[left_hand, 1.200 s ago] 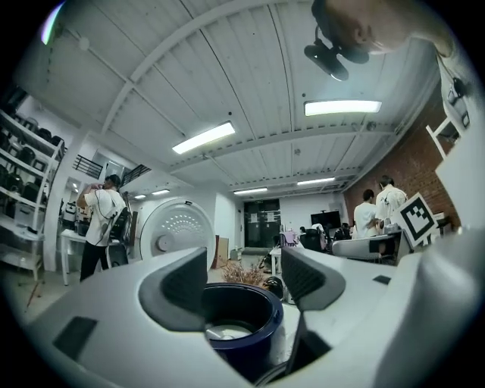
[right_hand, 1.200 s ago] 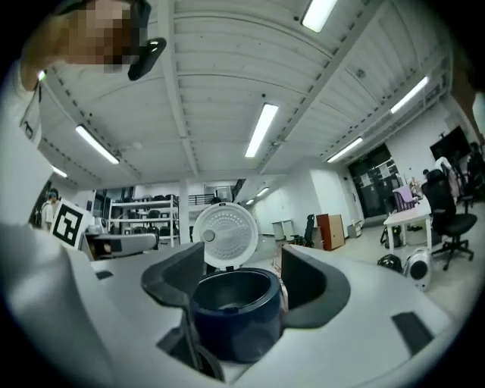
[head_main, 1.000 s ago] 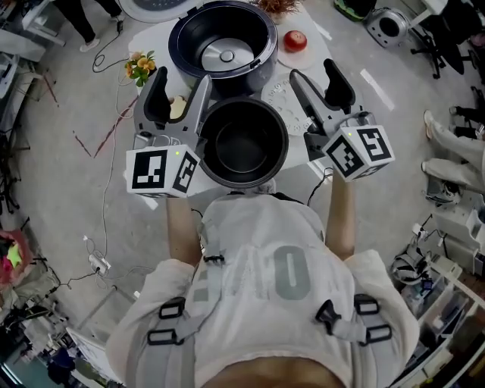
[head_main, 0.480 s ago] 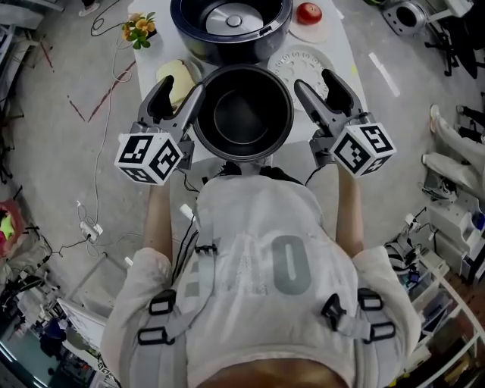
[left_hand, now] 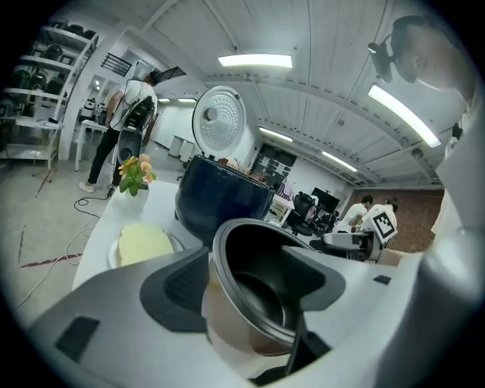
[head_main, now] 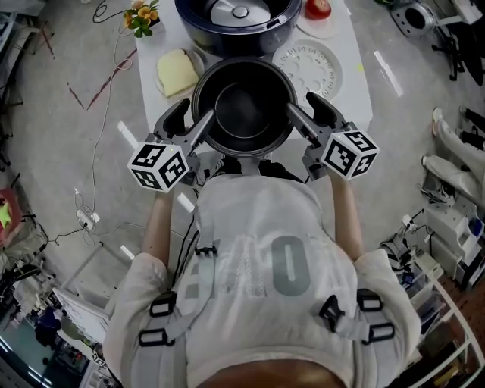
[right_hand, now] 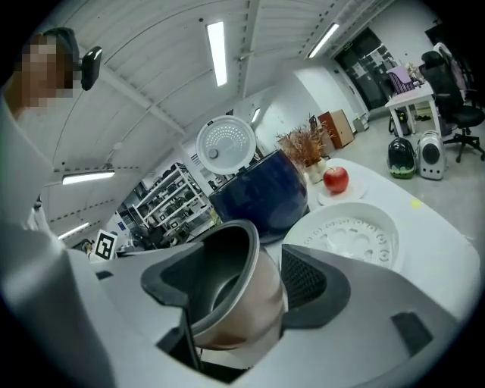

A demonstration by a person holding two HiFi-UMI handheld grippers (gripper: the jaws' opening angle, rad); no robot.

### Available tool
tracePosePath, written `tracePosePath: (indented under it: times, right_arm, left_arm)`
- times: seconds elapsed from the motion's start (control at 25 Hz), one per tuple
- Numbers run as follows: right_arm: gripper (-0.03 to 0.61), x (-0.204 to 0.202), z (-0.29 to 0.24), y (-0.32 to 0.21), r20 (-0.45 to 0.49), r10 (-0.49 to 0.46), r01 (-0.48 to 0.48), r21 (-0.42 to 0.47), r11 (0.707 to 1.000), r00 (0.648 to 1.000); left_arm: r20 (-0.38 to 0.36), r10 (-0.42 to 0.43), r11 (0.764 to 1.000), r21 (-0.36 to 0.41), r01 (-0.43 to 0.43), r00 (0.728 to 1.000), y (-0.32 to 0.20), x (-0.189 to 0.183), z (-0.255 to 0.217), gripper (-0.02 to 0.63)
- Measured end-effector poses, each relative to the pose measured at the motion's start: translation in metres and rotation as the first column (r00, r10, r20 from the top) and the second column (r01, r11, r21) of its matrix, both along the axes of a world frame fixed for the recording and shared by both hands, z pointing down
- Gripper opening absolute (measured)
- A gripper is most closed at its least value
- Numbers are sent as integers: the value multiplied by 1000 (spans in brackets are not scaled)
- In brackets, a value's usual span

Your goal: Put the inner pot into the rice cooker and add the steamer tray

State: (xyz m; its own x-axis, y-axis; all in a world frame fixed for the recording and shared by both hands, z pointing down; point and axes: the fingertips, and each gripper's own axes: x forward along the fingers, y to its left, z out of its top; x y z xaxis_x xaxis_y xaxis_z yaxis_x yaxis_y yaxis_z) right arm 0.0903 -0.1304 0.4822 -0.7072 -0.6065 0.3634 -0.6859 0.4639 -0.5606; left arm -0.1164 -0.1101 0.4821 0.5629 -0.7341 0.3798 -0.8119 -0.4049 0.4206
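The dark inner pot (head_main: pixel 241 106) stands upright at the front of the white table (head_main: pixel 356 95), short of the open navy rice cooker (head_main: pixel 198 32). The white perforated steamer tray (head_main: pixel 307 68) lies flat to the pot's right. My left gripper (head_main: pixel 195 117) straddles the pot's left rim, one jaw inside and one outside the wall (left_hand: pixel 227 318). My right gripper (head_main: pixel 303 106) straddles the right rim the same way. Both are open, and each pair of jaws stands far wider than the thin wall. The right jaws have just been closing, with the pot wall (right_hand: pixel 254 303) between them.
A yellow block on a plate (head_main: pixel 176 72) lies left of the pot, with a flower sprig (head_main: pixel 142 15) behind it. A red apple (head_main: pixel 318 7) rests on a dish at the back right. The cooker's lid (left_hand: pixel 220 121) stands up. Cables run across the floor on the left.
Both grippers have come down from beside the pot to rim level. Each now has one jaw reaching over the rim into the pot. The pot has not moved on the table.
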Motion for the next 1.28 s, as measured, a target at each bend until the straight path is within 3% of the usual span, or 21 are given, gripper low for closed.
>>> tracePosePath:
  times: [0.28,0.48,0.64,0.8,1.28]
  right_arm:
    - [299,-10,24,6,-22,-50,48,-57,997,999]
    - [264,-13,36,7,-90,-74,69,-59,996,993]
    - [253,-15,37,6,-89,-83,78,-67,995,993]
    - [174,-21,32,11,-138,-133,129,-34,991,982]
    - [179,-23,29,14,-232,-234,231,-41,972,944]
  left_arm:
    - [31,29,998,-48,-28,999,11,3,18,288]
    - [49,26,997,-74,-23,998,17,1,28,287]
    - [48,20,996,-84,-16,999,17,-2,31,284]
    - [85,48,997,-69,-42,995,19,4,28,236]
    - [125,31,997,-75,-21,992,22,5,25,206]
